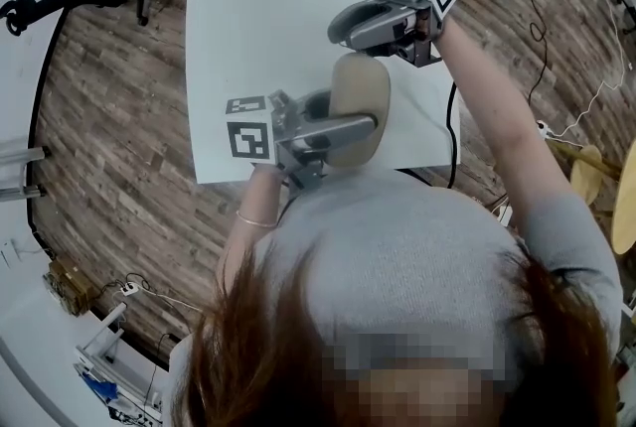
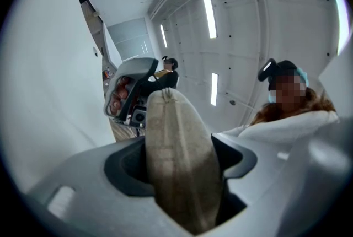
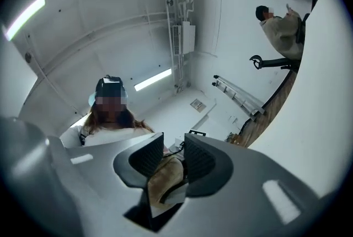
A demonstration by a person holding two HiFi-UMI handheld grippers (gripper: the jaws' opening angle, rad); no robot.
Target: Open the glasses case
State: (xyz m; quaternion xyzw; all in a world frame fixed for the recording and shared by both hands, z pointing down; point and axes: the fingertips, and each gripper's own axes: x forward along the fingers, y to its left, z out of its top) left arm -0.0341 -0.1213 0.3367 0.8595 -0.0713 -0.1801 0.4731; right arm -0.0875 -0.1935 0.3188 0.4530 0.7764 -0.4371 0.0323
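The glasses case (image 1: 360, 87), a beige oval covered in rough woven cloth, hangs in the air over the near edge of the white table (image 1: 278, 8), whose wide smooth top stretches beyond it. The left gripper (image 1: 343, 124) clamps the middle of the case; the right gripper (image 1: 350, 38) pinches its far end.

Glasses case (image 1: 356, 107): beige-tan fabric, fine woven texture, stitched seam.
Left tongs (image 1: 343, 129), right tongs (image 1: 346, 28): grey shells, black ribbed pads (image 3: 144, 157); cubes (image 1: 248, 135) white with black square markers.
Bench (image 1: 268, 8): plain white.
Floor (image 1: 119, 137): brown wood planks.
Person's sweater (image 1: 397, 256): light grey.
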